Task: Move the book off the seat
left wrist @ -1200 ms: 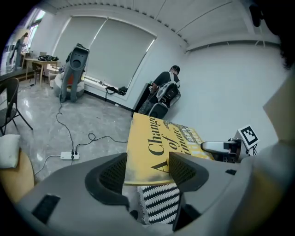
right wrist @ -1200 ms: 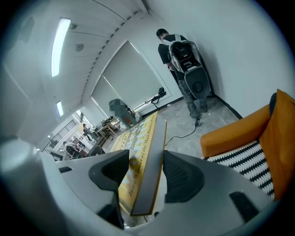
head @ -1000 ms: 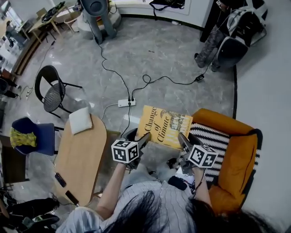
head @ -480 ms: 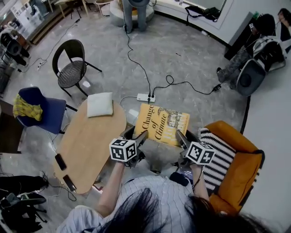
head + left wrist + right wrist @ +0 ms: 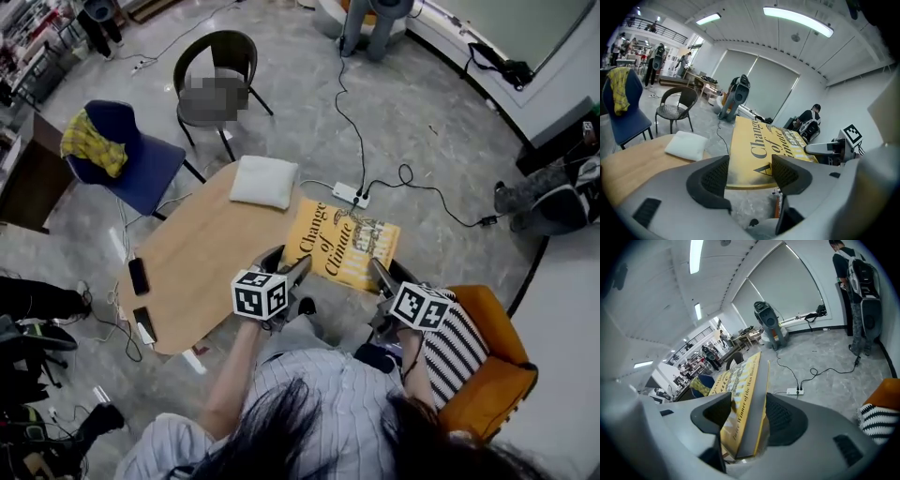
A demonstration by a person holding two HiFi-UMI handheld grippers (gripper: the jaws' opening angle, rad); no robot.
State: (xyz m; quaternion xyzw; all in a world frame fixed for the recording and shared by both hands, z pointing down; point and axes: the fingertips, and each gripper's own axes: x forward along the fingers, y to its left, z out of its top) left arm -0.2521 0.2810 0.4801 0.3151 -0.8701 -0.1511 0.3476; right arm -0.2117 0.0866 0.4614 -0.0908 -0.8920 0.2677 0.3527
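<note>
A large yellow book (image 5: pixel 340 245) hangs flat in the air between the wooden table (image 5: pixel 187 272) and the orange seat (image 5: pixel 483 352). My left gripper (image 5: pixel 289 274) is shut on the book's near left corner (image 5: pixel 752 157). My right gripper (image 5: pixel 382 278) is shut on the book's near right edge (image 5: pixel 745 401). The seat carries a black-and-white striped cushion (image 5: pixel 453 349), also seen at the right gripper view's lower right (image 5: pixel 877 420). The book's left edge overlaps the table's right end in the head view.
A white pillow (image 5: pixel 263 181) lies at the table's far end (image 5: pixel 686 144); two dark phones (image 5: pixel 139 276) lie on its left part. A blue chair (image 5: pixel 141 159) with yellow cloth and a black chair (image 5: pixel 220 66) stand beyond. A power strip (image 5: pixel 350 196) and cables cross the floor.
The view has swung from the orange seat toward the wooden table. The book, held by both grippers, has travelled left with it and now reaches the table's right end.
</note>
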